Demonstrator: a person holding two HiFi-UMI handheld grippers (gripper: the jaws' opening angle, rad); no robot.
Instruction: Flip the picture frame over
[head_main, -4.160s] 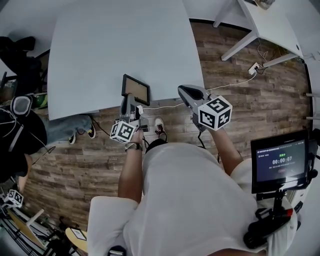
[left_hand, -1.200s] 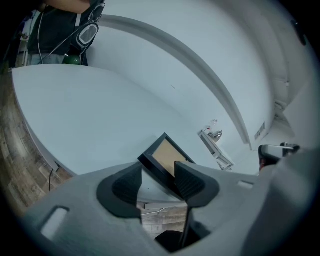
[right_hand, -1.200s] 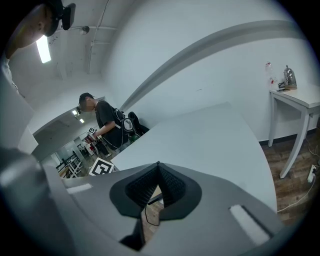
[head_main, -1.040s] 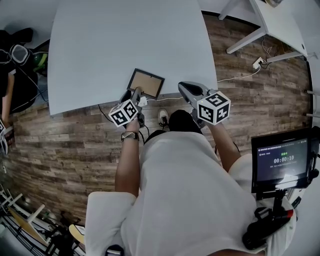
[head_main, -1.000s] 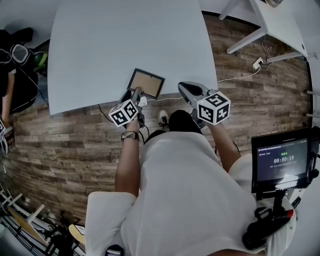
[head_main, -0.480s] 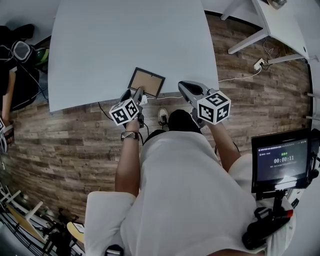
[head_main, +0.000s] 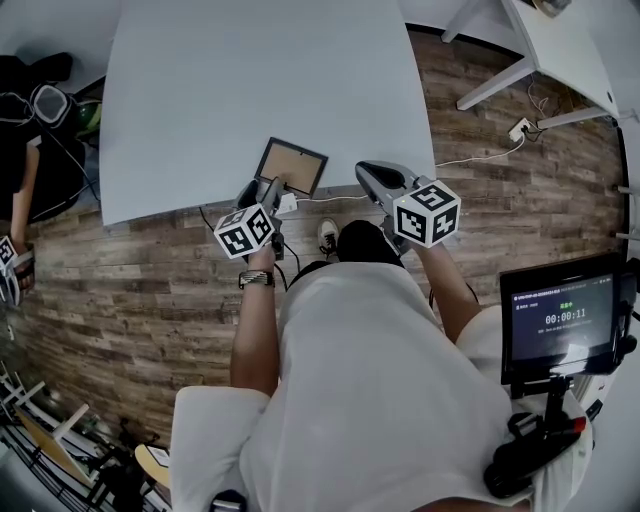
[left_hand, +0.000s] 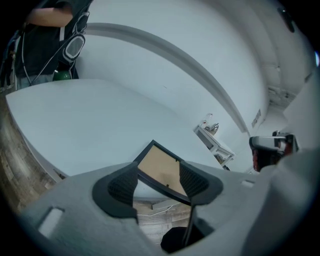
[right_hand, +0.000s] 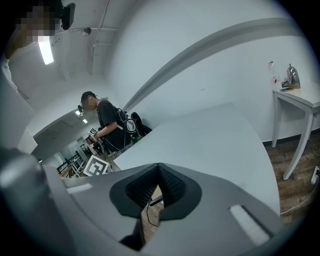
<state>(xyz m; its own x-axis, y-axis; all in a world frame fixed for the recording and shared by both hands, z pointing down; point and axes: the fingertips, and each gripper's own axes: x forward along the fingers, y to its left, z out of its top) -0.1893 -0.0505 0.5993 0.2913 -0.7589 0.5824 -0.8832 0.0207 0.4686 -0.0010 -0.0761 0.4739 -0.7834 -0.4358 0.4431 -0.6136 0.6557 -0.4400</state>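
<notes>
On the pale tabletop (head_main: 250, 90) the picture frame (head_main: 292, 166) lies flat by the near edge, my left tongs (left_hand: 158, 175) spread wide just short of it, my right tongs (right_hand: 159, 172) pressed together, empty, beside it; I reckon a shallow bite could knock it off.

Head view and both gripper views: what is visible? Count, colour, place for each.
picture frame: one, black rim, brown side up, table's near edge
table: one, pale grey, ahead of the person
side table: one, white, far right
screen: one, black, timer showing, person's right
cable: one, white, across the wooden floor to a socket strip
bystander: one, dark clothes, left of the table
left gripper: one, grey, jaws open at the frame's near corner
right gripper: one, grey, jaws shut, empty, right of the frame
</notes>
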